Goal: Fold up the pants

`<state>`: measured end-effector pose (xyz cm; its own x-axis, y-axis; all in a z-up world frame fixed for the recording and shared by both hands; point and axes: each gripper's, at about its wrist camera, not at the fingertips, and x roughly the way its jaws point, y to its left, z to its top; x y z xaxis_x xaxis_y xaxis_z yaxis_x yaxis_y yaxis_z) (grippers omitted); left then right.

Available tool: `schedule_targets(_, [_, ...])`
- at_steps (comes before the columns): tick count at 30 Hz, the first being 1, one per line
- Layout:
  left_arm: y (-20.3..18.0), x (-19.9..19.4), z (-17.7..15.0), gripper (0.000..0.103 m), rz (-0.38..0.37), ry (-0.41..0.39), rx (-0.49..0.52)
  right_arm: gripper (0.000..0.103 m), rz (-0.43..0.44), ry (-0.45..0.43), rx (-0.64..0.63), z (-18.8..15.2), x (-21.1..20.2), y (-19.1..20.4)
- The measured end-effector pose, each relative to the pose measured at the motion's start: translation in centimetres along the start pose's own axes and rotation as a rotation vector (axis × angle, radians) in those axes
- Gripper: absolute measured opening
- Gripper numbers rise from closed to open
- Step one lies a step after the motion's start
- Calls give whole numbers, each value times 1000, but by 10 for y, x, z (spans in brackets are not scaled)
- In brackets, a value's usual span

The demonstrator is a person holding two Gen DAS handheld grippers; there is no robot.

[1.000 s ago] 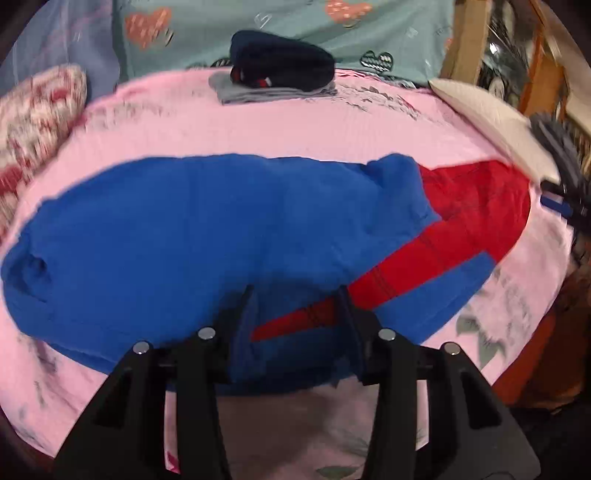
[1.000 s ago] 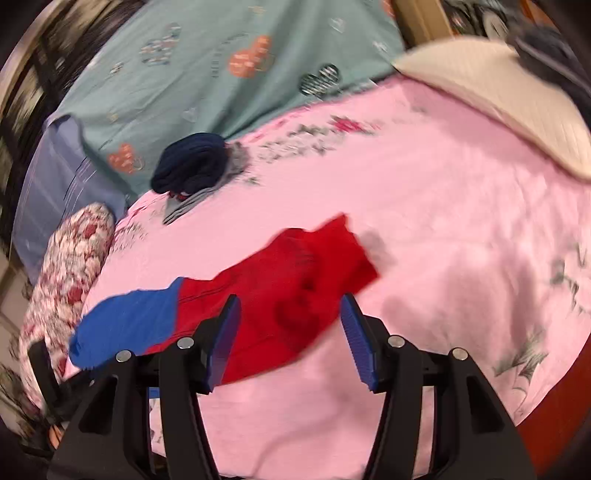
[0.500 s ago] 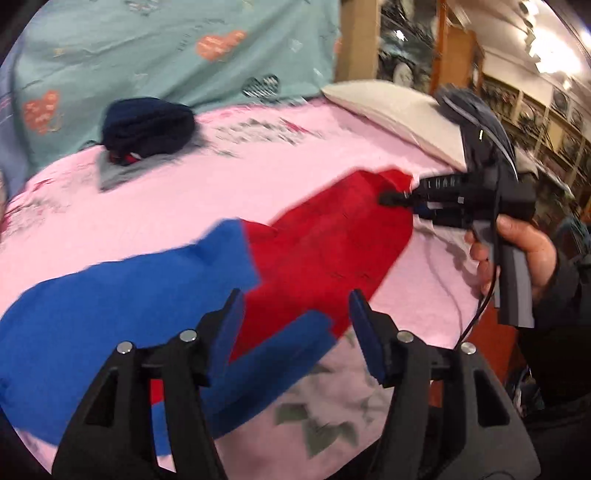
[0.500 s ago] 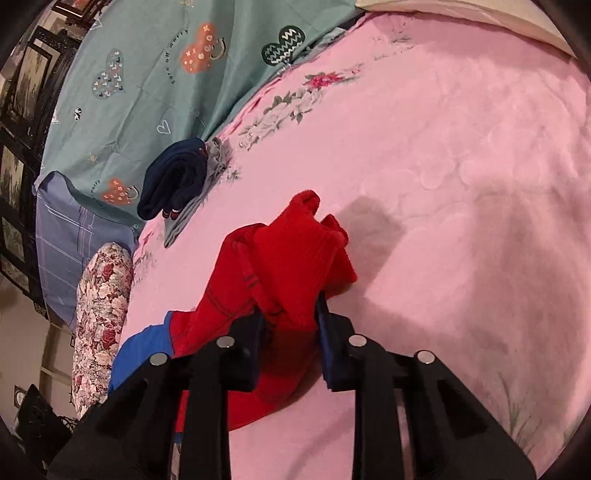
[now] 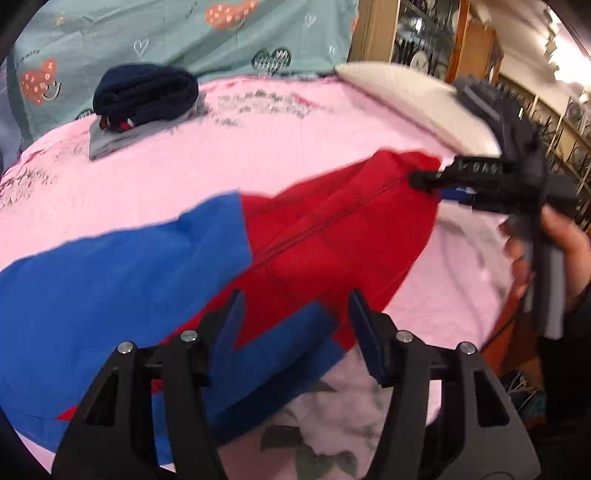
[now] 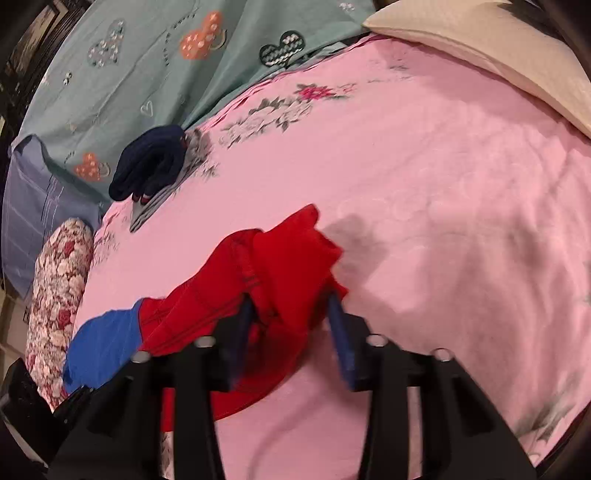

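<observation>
Red and blue pants (image 5: 303, 243) lie across the pink bed sheet (image 5: 258, 140). My left gripper (image 5: 293, 317) is open, its jaws on either side of the near leg where blue meets red. My right gripper (image 6: 290, 325) has its jaws part open with the red leg end (image 6: 288, 266) bunched between them; in the left wrist view it (image 5: 421, 179) touches the far red corner. The blue part also shows in the right wrist view (image 6: 103, 343).
A folded navy garment (image 5: 146, 94) lies on a grey one (image 5: 110, 142) at the back of the bed. A teal patterned cover (image 5: 166, 33) and a cream pillow (image 5: 413, 99) lie behind. A floral cushion (image 6: 59, 295) sits at the left. The bed edge runs near right.
My left gripper let go of the blue waist, opened and moved right along the pants to the leg. My right gripper closed on the red leg end, then its jaws widened somewhat.
</observation>
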<state>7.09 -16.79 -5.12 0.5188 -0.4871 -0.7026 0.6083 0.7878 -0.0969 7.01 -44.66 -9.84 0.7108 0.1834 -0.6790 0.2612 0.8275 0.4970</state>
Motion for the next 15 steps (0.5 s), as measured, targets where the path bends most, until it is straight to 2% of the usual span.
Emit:
schedule_targets(1, [-2, -8, 4, 61, 3, -35, 8, 66, -4, -28, 22, -1, -6, -5])
schedule_targets(2, [-4, -17, 8, 72, 20, -81, 15, 66, 9, -43, 40, -1, -9, -9])
schedule_targets(4, [-1, -13, 11, 83, 78, -94, 2, 66, 41, -32, 76, -1, -4, -18])
schedule_targets(5, [3, -4, 11, 83, 80, -59, -13, 66, 71, -20, 104, -2, 0, -22])
schedule_targets(7, [18, 30, 1, 79, -10, 118, -107, 67, 114, -16, 114, -5, 6, -22])
schedule_targets(8, [19, 33, -3, 80, -16, 118, -112, 67, 125, -18, 99, -6, 6, -18])
schedule_targets(9, [13, 30, -6, 80, -4, 110, -75, 67, 143, -4, 91, -7, 9, -15])
schedule_targets(10, [6, 27, -9, 80, -30, 119, -55, 64, 131, -11, 72, -8, 10, -11])
schedule_targets(11, [-1, 23, -12, 80, -65, 123, -36, 42, 113, -9, 41, -8, 10, -6])
schedule_targets(12, [-4, 20, -13, 80, -71, 120, -18, 29, 119, 12, 9, -9, 13, -2])
schedule_targets(14, [-3, 11, -13, 79, -84, 104, -23, 23, 87, 13, -35, -13, 11, 3])
schedule_targets(15, [2, 4, -10, 79, -93, 82, -50, 23, 73, 11, -49, -15, 8, 2])
